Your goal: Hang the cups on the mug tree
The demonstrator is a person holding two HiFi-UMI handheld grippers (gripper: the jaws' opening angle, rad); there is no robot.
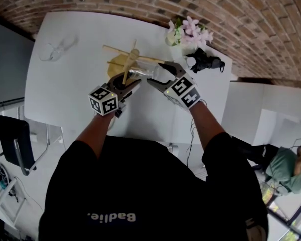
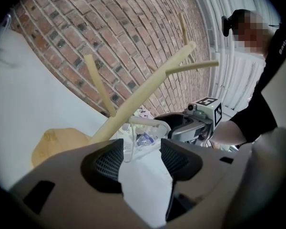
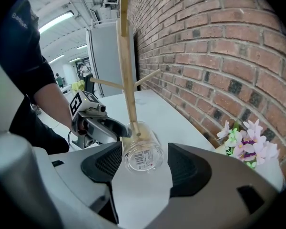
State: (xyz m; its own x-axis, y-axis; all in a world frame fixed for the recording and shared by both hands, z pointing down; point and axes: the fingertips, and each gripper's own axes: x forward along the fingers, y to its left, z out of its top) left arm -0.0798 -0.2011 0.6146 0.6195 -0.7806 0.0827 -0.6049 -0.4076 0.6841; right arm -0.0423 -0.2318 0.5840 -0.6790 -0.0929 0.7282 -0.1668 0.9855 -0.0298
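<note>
The wooden mug tree (image 1: 132, 59) stands mid-table on a round base (image 2: 57, 142); its stem and pegs (image 3: 126, 70) rise in front of both grippers. A clear glass cup (image 3: 143, 152) lies on its side at the stem, labelled bottom facing my right gripper (image 3: 144, 147), whose pads sit against its sides. In the head view the cup (image 1: 143, 73) hangs between the two grippers. My left gripper (image 2: 142, 149) is open; the cup's handle (image 2: 144, 124) sits just beyond its fingertips, untouched. The left gripper (image 1: 132, 84) and right gripper (image 1: 158, 78) face each other across the tree.
A pot of pink flowers (image 1: 188, 31) and a black device (image 1: 205, 62) stand at the table's far right, near the brick wall (image 3: 214, 56). Another clear glass item (image 1: 57, 49) lies at the far left. A dark chair (image 1: 10, 139) stands left of the table.
</note>
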